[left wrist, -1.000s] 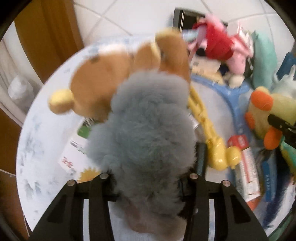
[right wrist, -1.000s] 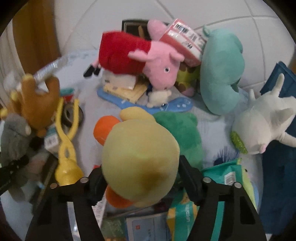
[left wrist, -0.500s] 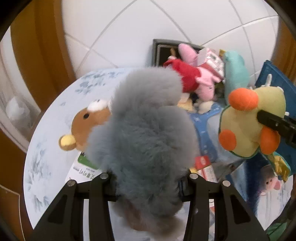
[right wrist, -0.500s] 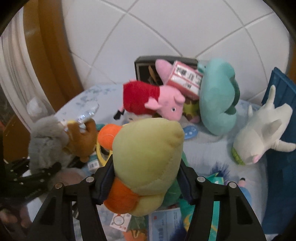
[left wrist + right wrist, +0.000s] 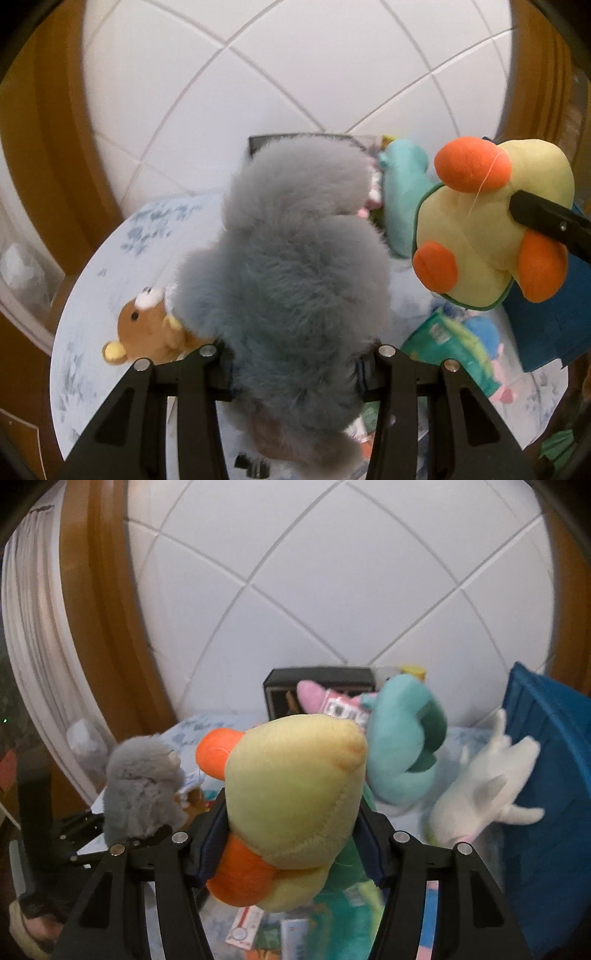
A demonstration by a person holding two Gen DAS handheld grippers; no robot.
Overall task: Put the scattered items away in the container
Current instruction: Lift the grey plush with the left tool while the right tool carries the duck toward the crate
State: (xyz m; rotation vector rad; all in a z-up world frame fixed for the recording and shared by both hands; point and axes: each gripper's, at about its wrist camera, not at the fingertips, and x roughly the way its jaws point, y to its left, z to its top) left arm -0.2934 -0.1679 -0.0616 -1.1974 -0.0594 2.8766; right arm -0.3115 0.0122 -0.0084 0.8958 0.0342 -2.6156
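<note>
White diagonal-tiled wall (image 5: 332, 602) (grey grout) — framed by orange-brown wooden trim (image 5: 99, 620).

Each gripper (image 5: 295, 373) is matte black plastic; triangular cut-outs; round silver screws at the joints.

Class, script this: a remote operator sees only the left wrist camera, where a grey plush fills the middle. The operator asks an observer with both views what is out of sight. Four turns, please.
Operator: The grey plush in the left gripper blocks my view, and I see only one side of the grip on the yellow duck. Is it properly held?
Observer: Yes, the right gripper has a pad pressed into each side of it.
Operator: Is anything by the blue container, behind the duck?
Observer: A white plush rests against its wall.
</note>
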